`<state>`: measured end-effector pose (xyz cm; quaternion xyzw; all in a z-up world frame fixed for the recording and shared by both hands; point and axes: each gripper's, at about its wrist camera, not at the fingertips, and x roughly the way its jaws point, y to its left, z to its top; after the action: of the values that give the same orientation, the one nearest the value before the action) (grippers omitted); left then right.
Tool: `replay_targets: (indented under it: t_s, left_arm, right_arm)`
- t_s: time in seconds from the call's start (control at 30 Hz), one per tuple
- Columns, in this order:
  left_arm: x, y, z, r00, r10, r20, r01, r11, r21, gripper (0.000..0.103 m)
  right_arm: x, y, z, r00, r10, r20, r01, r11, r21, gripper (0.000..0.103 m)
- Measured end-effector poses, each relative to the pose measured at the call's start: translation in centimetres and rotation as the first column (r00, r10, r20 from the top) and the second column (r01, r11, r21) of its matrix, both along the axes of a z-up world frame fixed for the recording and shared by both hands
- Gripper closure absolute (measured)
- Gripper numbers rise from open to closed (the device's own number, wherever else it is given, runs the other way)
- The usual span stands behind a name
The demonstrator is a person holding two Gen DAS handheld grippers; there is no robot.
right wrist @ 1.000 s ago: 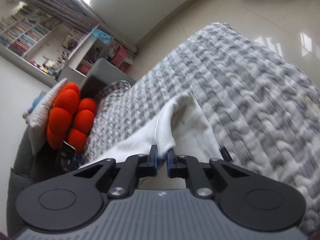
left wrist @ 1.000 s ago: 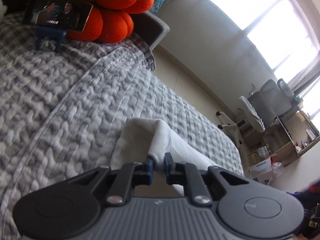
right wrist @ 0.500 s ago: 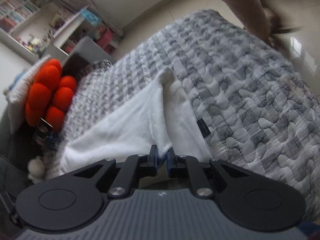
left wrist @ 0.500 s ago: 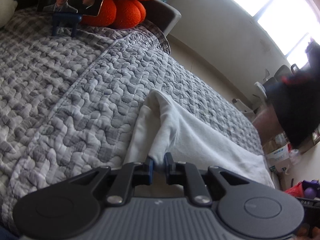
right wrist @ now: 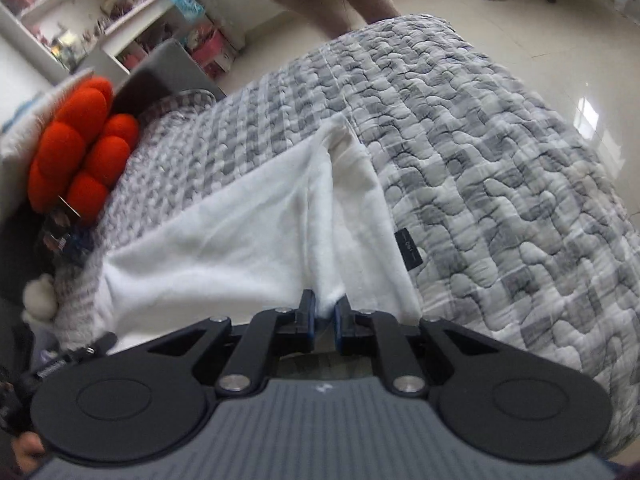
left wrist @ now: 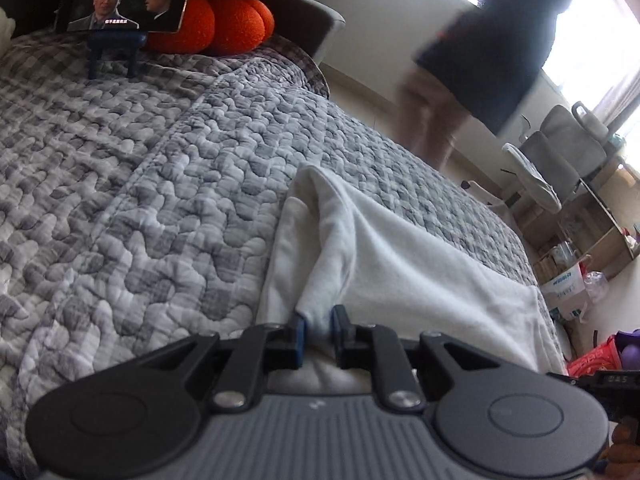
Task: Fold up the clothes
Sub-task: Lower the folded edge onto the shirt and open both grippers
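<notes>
A white garment (left wrist: 400, 264) lies across the grey quilted bed, doubled over on itself. My left gripper (left wrist: 318, 322) is shut on a bunched corner of it, which rises in a ridge from the layer below. In the right wrist view the same white garment (right wrist: 224, 248) spreads left, and my right gripper (right wrist: 325, 310) is shut on its other near corner. A small dark label (right wrist: 408, 248) shows at the garment's right edge. The cloth under both gripper bodies is hidden.
The grey patterned quilt (left wrist: 120, 184) covers the bed. An orange bobble cushion (left wrist: 224, 20) and a phone on a blue stand (left wrist: 120, 4) sit at the head. A person (left wrist: 488, 52) walks past the far side. Office chairs (left wrist: 560, 152) and shelves stand beyond.
Both grippers have pulled back with the cloth, so more of the white garment is spread flat. A person has walked into view beside the bed.
</notes>
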<state>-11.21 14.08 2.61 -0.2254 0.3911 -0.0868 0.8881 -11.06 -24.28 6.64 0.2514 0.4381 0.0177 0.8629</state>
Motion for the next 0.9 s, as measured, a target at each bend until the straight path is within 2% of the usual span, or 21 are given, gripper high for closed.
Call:
replay_targets:
  t_s: [0.07,0.17,0.2,0.27,0.37,0.47,0.57,0.67,0.73,0.9]
  left_arm:
    - [-0.1,0.7,0.6,1.0,0.0,-0.004,0.0,1.0,-0.014,0.075]
    - [0.3,1.4,2.4,0.998,0.01,0.055,-0.01,1.0,0.002,0.058]
    - [0.4,1.6,3.1,0.997,0.013,0.075,-0.014,1.0,0.007,0.057]
    - [0.7,2.1,4.3,0.993,0.019,0.116,-0.021,1.0,0.018,0.057]
    - [1.9,1.0,5.7,0.986,-0.016,0.168,0.01,0.999,0.038,0.058]
    - [4.0,-2.7,5.9,0.976,-0.096,0.197,0.081,0.993,0.084,0.058]
    - [6.1,-6.2,4.9,0.966,-0.154,0.21,0.125,0.982,0.143,0.057]
    - [7.7,-7.6,3.0,0.973,-0.141,0.183,0.105,0.975,0.195,0.057]
    - [7.9,-7.1,1.7,0.98,-0.12,0.16,0.086,0.975,0.207,0.058]
    - [7.5,-5.8,1.0,0.984,-0.092,0.151,0.066,0.983,0.173,0.068]
  right_arm:
    - [0.1,0.2,0.2,1.0,0.014,-0.005,-0.014,1.0,-0.027,0.08]
    - [0.2,0.3,0.9,1.0,0.026,0.003,-0.025,0.996,-0.083,0.073]
    - [0.2,0.1,1.5,0.999,0.02,0.03,-0.016,0.992,-0.122,0.068]
    - [0.4,-0.2,2.7,0.996,0.01,0.084,0.005,0.983,-0.184,0.067]
    - [1.7,-0.1,3.9,0.986,0.007,0.166,0.026,0.98,-0.198,0.067]
    - [4.0,2.0,3.8,0.968,0.089,0.233,-0.046,0.982,-0.183,0.067]
    - [6.8,5.2,2.6,0.944,0.2,0.261,-0.14,0.963,-0.231,0.067]
    - [8.6,7.1,0.5,0.934,0.271,0.234,-0.201,0.937,-0.286,0.067]
    - [9.2,7.5,-1.1,0.943,0.285,0.173,-0.218,0.92,-0.327,0.067]
    - [9.5,6.6,-2.1,0.945,0.296,0.138,-0.234,0.908,-0.347,0.071]
